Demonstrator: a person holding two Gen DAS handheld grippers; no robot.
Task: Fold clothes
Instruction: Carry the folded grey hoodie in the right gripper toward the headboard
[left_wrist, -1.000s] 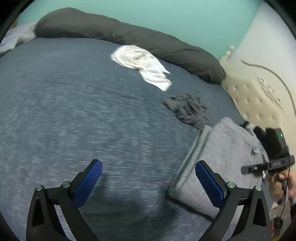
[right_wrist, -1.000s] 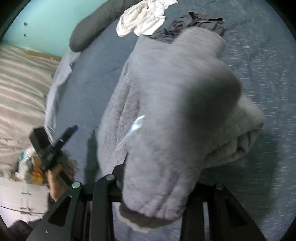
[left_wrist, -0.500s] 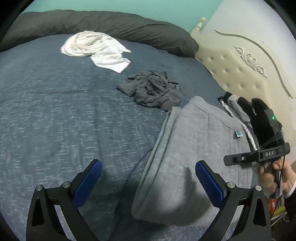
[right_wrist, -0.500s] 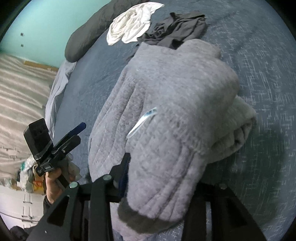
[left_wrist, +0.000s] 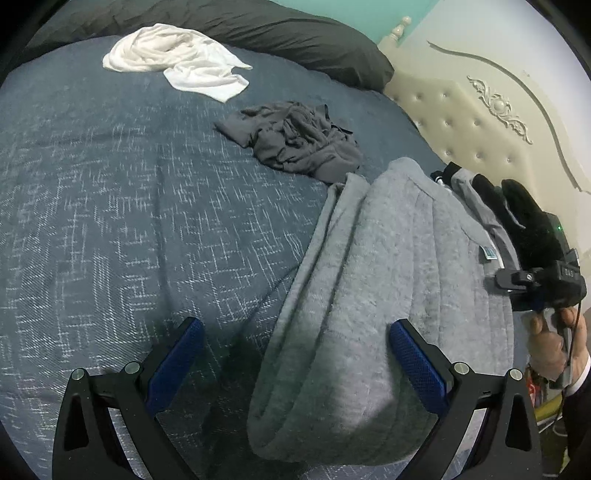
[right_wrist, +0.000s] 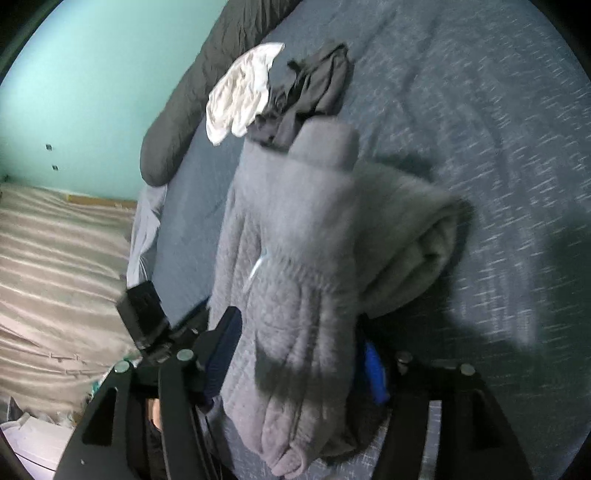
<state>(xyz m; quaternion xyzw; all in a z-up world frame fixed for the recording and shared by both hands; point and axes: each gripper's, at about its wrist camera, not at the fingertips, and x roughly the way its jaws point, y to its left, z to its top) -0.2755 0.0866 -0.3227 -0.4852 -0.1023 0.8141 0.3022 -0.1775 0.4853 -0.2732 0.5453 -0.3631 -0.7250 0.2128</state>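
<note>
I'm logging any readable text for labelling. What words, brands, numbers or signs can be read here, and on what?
Nothing reads for certain.
Right gripper: a small white marking on its black body, three characters, too blurred to read in the left wrist view.
Grey garment: a small blue tag sewn on it, print too small to read.
White garment, dark garment, bedspread: no text seen.

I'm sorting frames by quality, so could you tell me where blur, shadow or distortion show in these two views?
Left wrist view: mostly sharp; fisheye bends the bed edges; the left gripper shadows the grey garment. Right wrist view: motion blur streaks the bedspread and softens the garment, which lies between the right gripper's opening jaws; a dark shadow falls lower right.
</note>
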